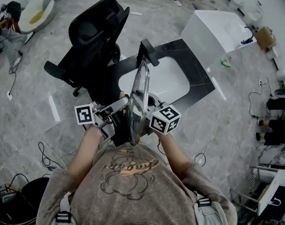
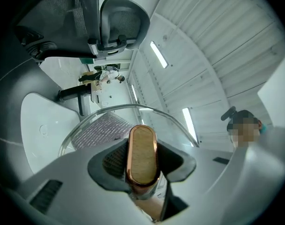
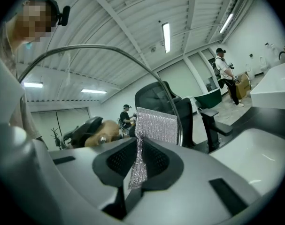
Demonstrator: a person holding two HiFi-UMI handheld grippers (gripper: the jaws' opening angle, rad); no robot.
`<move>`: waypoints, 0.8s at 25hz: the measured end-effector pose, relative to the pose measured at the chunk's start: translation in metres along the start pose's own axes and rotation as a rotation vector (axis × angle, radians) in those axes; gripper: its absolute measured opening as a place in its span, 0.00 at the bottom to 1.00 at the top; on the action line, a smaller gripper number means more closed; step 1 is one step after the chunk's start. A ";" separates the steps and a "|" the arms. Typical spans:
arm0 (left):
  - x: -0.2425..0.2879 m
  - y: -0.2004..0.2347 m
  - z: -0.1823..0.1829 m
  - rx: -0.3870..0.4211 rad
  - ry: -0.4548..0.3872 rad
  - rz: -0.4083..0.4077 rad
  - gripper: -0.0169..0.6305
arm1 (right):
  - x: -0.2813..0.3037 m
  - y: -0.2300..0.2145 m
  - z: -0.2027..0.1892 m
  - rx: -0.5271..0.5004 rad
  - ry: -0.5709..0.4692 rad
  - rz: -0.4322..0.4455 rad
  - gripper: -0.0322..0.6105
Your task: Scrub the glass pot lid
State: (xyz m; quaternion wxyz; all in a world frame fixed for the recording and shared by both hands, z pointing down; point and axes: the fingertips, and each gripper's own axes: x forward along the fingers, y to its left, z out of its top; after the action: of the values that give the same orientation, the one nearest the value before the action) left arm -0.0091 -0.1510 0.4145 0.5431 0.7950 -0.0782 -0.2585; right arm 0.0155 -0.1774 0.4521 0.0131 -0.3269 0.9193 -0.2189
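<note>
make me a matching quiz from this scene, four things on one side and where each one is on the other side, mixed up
Things:
1 lid handle
2 silvery scrub cloth
3 office chair
4 white basin

Places:
a set in the black counter
b pinched in the right gripper
c on the floor beside the counter
d clamped in the left gripper

Pairs: 1-d, 2-b, 3-c, 4-a

Head camera: above person (image 1: pixel 133 186), facing steeply down, near; edge-on lid (image 1: pixel 141 95), sink (image 1: pixel 168 78) below. Left gripper (image 2: pixel 142 172) camera: along jaws, tilted up at ceiling (image 2: pixel 217 55), tight on lid knob (image 2: pixel 142 151). Right gripper (image 3: pixel 138 165) camera: opposite lid face, behind scrub pad (image 3: pixel 154 125). All share lid, chair (image 1: pixel 93 36).
</note>
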 end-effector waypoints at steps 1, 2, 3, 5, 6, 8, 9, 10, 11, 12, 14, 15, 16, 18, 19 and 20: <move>0.000 0.000 0.002 0.003 -0.006 -0.001 0.30 | 0.001 -0.001 -0.007 0.010 0.023 0.010 0.13; 0.000 0.000 0.004 0.004 -0.013 0.000 0.30 | 0.001 0.000 -0.014 0.021 0.045 0.025 0.13; 0.000 0.001 0.007 0.003 -0.022 0.000 0.30 | 0.002 0.002 -0.020 0.031 0.064 0.044 0.13; -0.002 0.003 0.013 -0.003 -0.042 0.003 0.30 | 0.003 0.009 -0.030 0.049 0.091 0.090 0.13; -0.003 0.004 0.016 -0.005 -0.051 0.005 0.30 | 0.003 0.014 -0.034 0.055 0.102 0.113 0.13; -0.006 0.006 0.019 -0.010 -0.069 0.012 0.30 | 0.002 0.023 -0.039 0.069 0.123 0.154 0.13; -0.007 0.007 0.021 -0.014 -0.080 0.015 0.30 | 0.001 0.028 -0.042 0.079 0.131 0.173 0.13; -0.009 0.009 0.023 -0.017 -0.091 0.019 0.30 | 0.000 0.033 -0.044 0.089 0.139 0.194 0.13; -0.010 0.011 0.025 -0.020 -0.101 0.024 0.30 | -0.001 0.038 -0.046 0.099 0.148 0.216 0.13; -0.012 0.013 0.028 -0.022 -0.111 0.030 0.30 | -0.003 0.044 -0.048 0.106 0.158 0.239 0.13; -0.016 0.016 0.034 -0.025 -0.130 0.042 0.30 | -0.006 0.056 -0.052 0.125 0.170 0.287 0.13; -0.018 0.018 0.036 -0.025 -0.139 0.047 0.30 | -0.008 0.063 -0.053 0.139 0.174 0.308 0.13; -0.020 0.019 0.038 -0.025 -0.147 0.052 0.30 | -0.010 0.069 -0.054 0.152 0.178 0.328 0.13; -0.024 0.022 0.041 -0.024 -0.159 0.061 0.30 | -0.014 0.079 -0.055 0.173 0.183 0.366 0.13; -0.026 0.023 0.042 -0.024 -0.164 0.065 0.30 | -0.016 0.084 -0.054 0.182 0.183 0.384 0.13; -0.028 0.025 0.044 -0.025 -0.169 0.070 0.30 | -0.018 0.088 -0.052 0.191 0.180 0.403 0.13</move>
State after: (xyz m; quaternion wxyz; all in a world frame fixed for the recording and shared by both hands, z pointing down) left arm -0.0507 -0.1853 0.4338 0.5533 0.7602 -0.1482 -0.3067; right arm -0.0319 -0.0850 0.4608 0.0053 -0.1130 0.9385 -0.3261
